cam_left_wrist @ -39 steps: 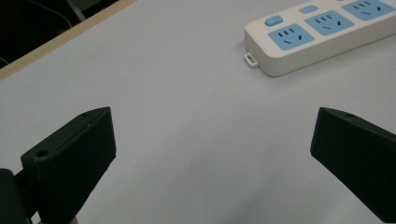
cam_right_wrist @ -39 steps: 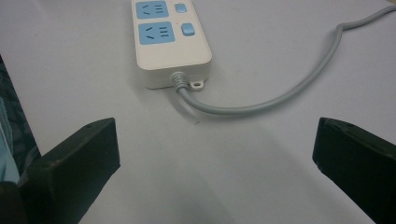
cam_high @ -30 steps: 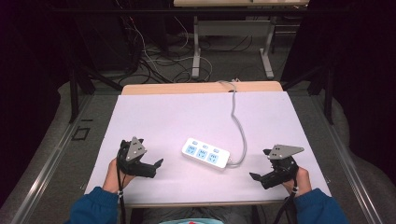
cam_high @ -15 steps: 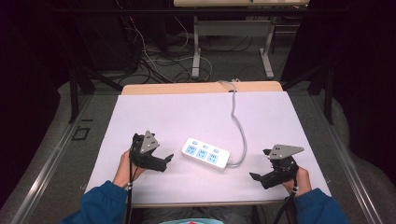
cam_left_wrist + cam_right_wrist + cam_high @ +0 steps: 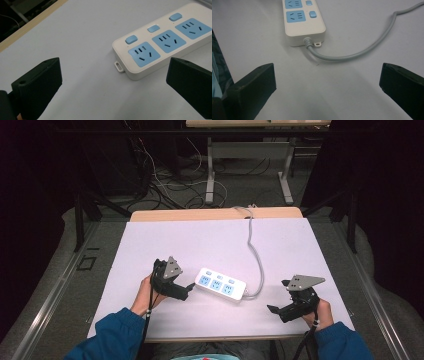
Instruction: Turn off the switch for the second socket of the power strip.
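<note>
A white power strip [image 5: 220,284] with three blue sockets and three blue switches lies flat on the white table top [image 5: 200,245]. Its grey cable [image 5: 254,252] loops from its right end up to the far edge. My left gripper [image 5: 187,291] is open, its jaws just short of the strip's left end. In the left gripper view the strip [image 5: 165,42] lies ahead and to the right of the left gripper [image 5: 113,72]. My right gripper [image 5: 278,296] is open and empty, a little right of the strip. The right gripper view has the strip's cable end [image 5: 303,22] and cable [image 5: 362,51] ahead of the right gripper [image 5: 327,72].
A wooden strip [image 5: 175,214] borders the table's far edge, where the cable drops off. Beyond it stand desk legs [image 5: 210,175] and loose floor cables [image 5: 160,185]. Blue sleeves [image 5: 115,335] come in at the near edge.
My left gripper has moved right and slightly forward, up to the strip's left end. The right gripper and the strip have stayed where they were.
</note>
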`<state>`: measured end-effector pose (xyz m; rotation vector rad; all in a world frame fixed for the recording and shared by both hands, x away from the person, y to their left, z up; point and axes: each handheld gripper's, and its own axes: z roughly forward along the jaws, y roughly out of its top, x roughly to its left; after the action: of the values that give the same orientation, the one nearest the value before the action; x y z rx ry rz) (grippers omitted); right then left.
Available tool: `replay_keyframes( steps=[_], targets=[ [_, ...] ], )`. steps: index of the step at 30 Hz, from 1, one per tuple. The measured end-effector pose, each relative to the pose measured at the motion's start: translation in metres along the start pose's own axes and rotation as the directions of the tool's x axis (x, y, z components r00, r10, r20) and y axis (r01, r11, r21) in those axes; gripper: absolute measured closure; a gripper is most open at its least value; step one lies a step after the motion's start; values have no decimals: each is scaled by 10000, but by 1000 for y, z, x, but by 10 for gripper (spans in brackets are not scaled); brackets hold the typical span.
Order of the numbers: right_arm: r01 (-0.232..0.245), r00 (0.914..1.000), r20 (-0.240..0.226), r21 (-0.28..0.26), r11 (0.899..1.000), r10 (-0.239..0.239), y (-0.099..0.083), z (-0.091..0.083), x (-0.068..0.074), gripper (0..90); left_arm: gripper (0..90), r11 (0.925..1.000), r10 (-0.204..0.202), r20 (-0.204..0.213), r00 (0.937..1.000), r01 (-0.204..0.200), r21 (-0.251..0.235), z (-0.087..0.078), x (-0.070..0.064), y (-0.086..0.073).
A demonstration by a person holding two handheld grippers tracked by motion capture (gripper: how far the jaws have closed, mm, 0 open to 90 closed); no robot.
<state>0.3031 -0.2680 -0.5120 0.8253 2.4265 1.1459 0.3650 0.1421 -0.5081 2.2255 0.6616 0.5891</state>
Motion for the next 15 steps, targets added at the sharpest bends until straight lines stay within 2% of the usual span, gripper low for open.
replay_keyframes(
  steps=[7, 15],
  targets=[
    [118, 9998, -132, 143, 9998, -116, 0, 0, -1, 0, 4, 10000, 34, 196, 9998, -33, -35, 14, -2, 12],
    [49, 9999, -110, 80, 10000, -48, 0, 1, 0, 0, 5, 10000, 56, 279, 9996, -54, -74, 22, -2, 19]
  ],
)
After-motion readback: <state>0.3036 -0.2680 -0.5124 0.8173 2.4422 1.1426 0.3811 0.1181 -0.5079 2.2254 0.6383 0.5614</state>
